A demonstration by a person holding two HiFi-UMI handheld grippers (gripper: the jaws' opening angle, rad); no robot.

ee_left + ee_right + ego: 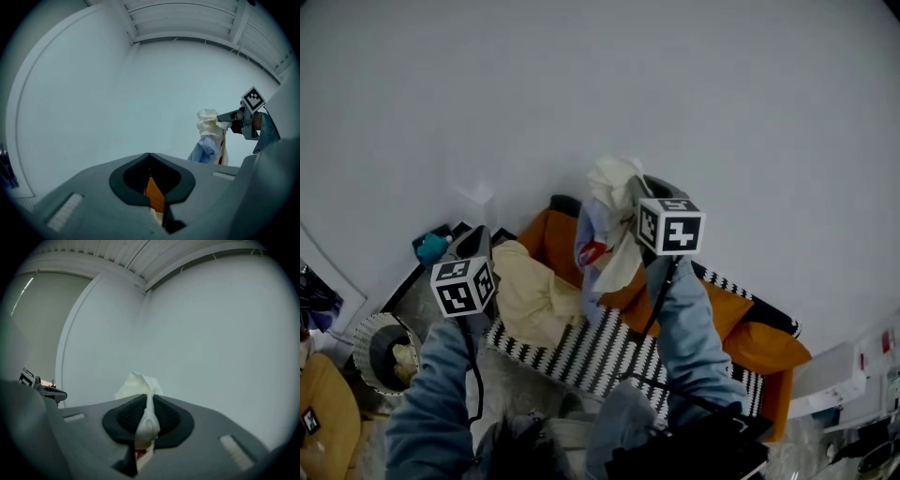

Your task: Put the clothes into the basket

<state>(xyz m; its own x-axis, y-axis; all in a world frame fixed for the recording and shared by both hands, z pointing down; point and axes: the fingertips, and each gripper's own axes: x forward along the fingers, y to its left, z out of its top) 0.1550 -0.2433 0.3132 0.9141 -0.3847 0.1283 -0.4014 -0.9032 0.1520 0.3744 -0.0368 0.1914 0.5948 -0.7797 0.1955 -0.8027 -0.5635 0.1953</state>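
My right gripper (628, 199) is raised in front of the white wall and shut on a bundle of clothes (605, 225) in white, pale blue and red, which hangs below it. In the right gripper view white cloth (139, 386) is pinched in the jaws (147, 399). The left gripper view shows that bundle (208, 136) dangling from the right gripper (229, 117). My left gripper (476, 238) is held up at the left, jaws nearly together, nothing in them (150, 157). A cream garment (530, 292) lies on the sofa. The woven basket (367, 349) stands at lower left.
An orange sofa (750, 342) with a black-and-white striped cover (581, 352) lies below both grippers. A teal object (431, 247) sits by the sofa's left end. White boxes (853, 375) are at the right edge and a yellow cushion (328, 412) at the lower left.
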